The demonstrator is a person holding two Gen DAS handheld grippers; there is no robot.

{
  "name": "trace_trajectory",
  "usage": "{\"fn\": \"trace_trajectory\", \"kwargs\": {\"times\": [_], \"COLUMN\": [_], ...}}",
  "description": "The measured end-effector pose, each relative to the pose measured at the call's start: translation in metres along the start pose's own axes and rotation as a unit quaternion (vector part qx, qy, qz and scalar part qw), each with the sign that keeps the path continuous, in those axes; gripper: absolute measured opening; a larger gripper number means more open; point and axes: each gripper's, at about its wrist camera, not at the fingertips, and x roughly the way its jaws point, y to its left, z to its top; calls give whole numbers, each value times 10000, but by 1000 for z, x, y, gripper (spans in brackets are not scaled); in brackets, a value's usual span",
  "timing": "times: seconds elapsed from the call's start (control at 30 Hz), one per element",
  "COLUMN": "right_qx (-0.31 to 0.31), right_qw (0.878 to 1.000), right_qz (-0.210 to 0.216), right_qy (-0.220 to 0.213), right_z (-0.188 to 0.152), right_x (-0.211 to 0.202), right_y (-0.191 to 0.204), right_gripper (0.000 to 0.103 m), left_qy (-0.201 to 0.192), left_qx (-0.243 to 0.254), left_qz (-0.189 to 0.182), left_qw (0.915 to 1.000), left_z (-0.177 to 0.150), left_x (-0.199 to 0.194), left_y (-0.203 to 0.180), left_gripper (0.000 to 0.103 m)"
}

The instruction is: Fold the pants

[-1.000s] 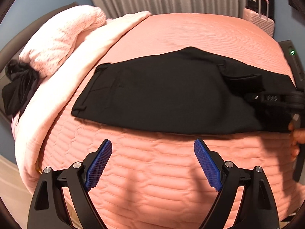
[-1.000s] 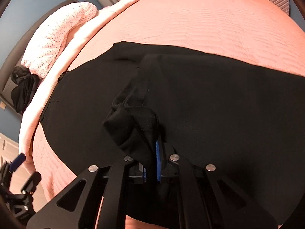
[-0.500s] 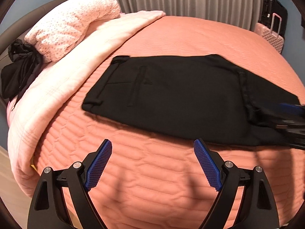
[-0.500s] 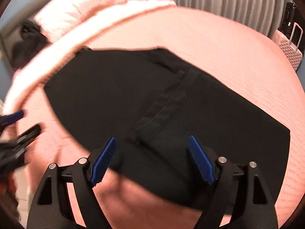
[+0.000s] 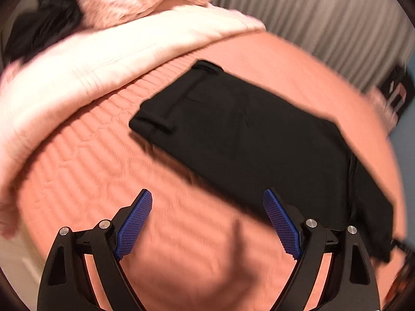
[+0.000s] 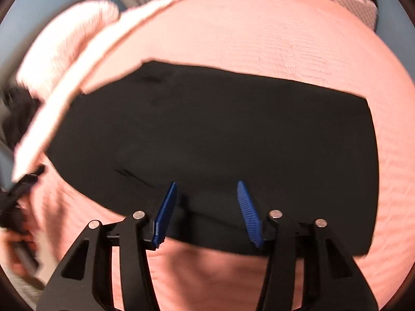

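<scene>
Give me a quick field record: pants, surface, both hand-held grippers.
pants: black pants lie flat on the bed, folded over, not held
surface: salmon quilted bedspread; pale pink blanket bunched at its far left
left hand-held gripper: open wide, empty, over bare bedspread near the pants' edge
right hand-held gripper: jaws closing, over the pants' near edge, pads not pressing cloth
</scene>
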Motion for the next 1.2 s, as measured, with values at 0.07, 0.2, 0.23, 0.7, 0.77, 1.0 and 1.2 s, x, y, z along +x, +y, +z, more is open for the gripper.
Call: {"fn": "trace_trajectory", "kwargs": {"times": [0.07,0.2,0.23,0.7,0.77,1.0,1.2], "right_qx": [83,-187,-206,-107,-48,586,1228], "right_qw": [9998,9996,9996,9996,9997,9977,9904], "right_qz": [198,208,212,252,199,40,-165], "right_qy": [11,-20,-12,-18,-96,-325,-618], "right_z": [-2,-8,-14,-20,-23,-37,-69], "right_x": [-10,-25,-29,-45,-55,-97,-138], "right_y": [4,15,12,22,11,-60,-143], "right_gripper": [49,49,49,49,49,49,73], "left_qy": [-45,-79,-163,-974,-1224,-1134,303], "left_qx": [-582,-1216,-1186,307,913,2487,2869], "left_qz": [-395,-809,-831,-454,-674,-1898,-2395], "left_qw": [9975,9892,9893,9937,9860,9430,9270], "left_z": [16,40,45,103,104,47,-89], "left_x": [19,56,61,32,-2,-67,-3], "left_y": [24,50,50,-18,-73,-270,-400], "left_gripper": [86,86,86,16,16,16,18]}}
